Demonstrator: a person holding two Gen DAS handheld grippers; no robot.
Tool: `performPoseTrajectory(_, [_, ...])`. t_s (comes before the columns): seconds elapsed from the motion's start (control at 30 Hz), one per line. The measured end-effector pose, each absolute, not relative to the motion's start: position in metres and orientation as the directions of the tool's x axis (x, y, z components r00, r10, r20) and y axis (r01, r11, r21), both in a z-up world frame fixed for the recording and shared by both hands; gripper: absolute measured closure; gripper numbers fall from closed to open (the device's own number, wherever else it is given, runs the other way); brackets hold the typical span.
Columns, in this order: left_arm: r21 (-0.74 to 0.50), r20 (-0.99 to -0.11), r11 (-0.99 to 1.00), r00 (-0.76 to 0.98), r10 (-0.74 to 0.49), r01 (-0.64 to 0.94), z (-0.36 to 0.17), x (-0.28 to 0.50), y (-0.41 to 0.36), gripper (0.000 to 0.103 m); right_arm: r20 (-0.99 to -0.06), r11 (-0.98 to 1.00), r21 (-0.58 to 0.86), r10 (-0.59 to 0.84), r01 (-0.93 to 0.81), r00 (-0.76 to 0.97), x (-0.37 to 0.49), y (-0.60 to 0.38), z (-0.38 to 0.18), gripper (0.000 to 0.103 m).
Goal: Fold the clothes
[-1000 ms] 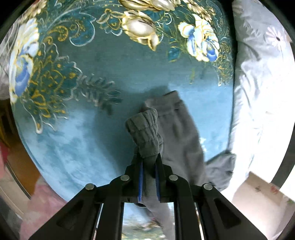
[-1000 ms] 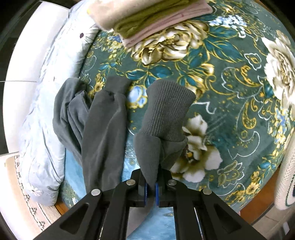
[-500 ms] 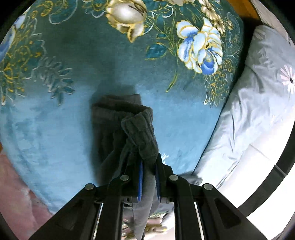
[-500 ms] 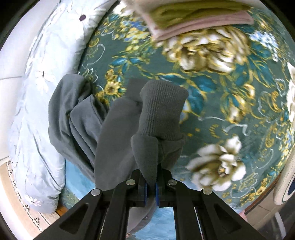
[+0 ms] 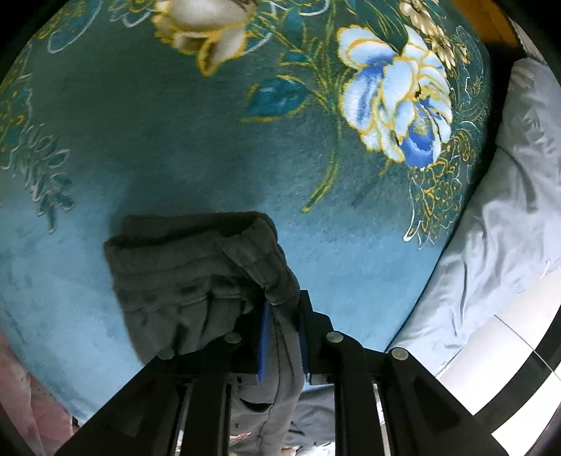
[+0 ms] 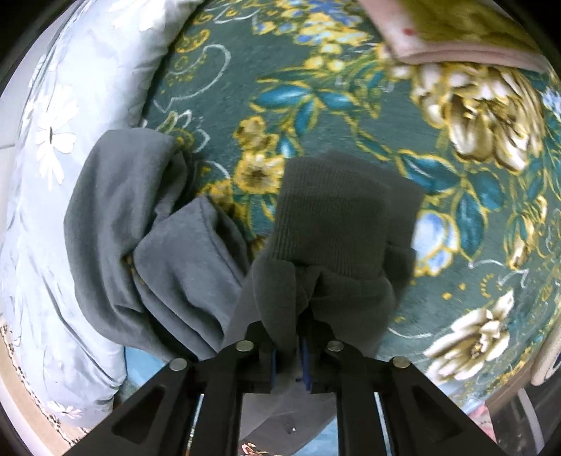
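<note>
Grey trousers lie on the teal flowered blanket that covers the bed, near its pillow-side edge. The left gripper hangs over the elastic waistband end, which is laid doubled on the blanket. Its blue-padded fingers have just been opening — a ridge of grey cloth still runs up between them, and the pads look slack on it rather than pressing. A pale blue pillow sits along the blanket's edge beside it.

Further along, the right gripper stands over the ribbed cuff of a trouser leg, which is turned back over the grey cloth under it. Its fingers have likewise just been opening, with a fold of the leg still between them; I cannot tell whether the pads still pinch it. More bunched grey cloth lies against the flowered pillow. At the blanket's far edge rests a stack of folded clothes.
</note>
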State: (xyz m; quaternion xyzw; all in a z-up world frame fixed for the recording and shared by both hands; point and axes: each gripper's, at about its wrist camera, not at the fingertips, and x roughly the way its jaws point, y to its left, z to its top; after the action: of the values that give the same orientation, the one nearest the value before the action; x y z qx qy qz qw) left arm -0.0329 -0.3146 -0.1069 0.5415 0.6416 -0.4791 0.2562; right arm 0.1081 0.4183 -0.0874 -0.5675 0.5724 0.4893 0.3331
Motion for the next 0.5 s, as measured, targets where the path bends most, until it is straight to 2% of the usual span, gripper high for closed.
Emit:
performPoseTrajectory(0.13, [-0.371,-0.828,-0.037,-0.313,0.465,0.928,-0.113,-0.038,-0.315,0.082,-0.921,-0.125,0.281,-0.316,-0.952,-0.23,0.104,0.418,-0.089,0.053])
performPoseTrajectory(0.17, [-0.387,-0.82,-0.038,-0.325,0.47,0.921,-0.112,-0.037,-0.316,0.082,-0.913,-0.127,0.316,-0.311,-0.94,-0.265,0.105,0.418,-0.087,0.05])
performPoseTrajectory(0.3, [-0.498,-0.752,-0.04,-0.409,0.517,0.866,-0.096,-0.031,-0.327,0.07,-0.88,-0.151,0.428,-0.293,-0.891,-0.373,0.115,0.415,-0.074,0.045])
performPoseTrajectory(0.37, [-0.569,-0.719,-0.07,-0.454,0.527,0.819,-0.078,-0.025,-0.339,0.067,-0.863,-0.167,0.478,-0.269,-0.862,-0.427,0.125,0.412,-0.06,0.044])
performPoseTrajectory(0.5, [-0.594,-0.771,-0.259,-0.447,0.454,0.762,-0.044,-0.005,-0.369,0.059,-0.855,-0.188,0.508,-0.223,-0.84,-0.467,0.152,0.406,-0.036,0.041])
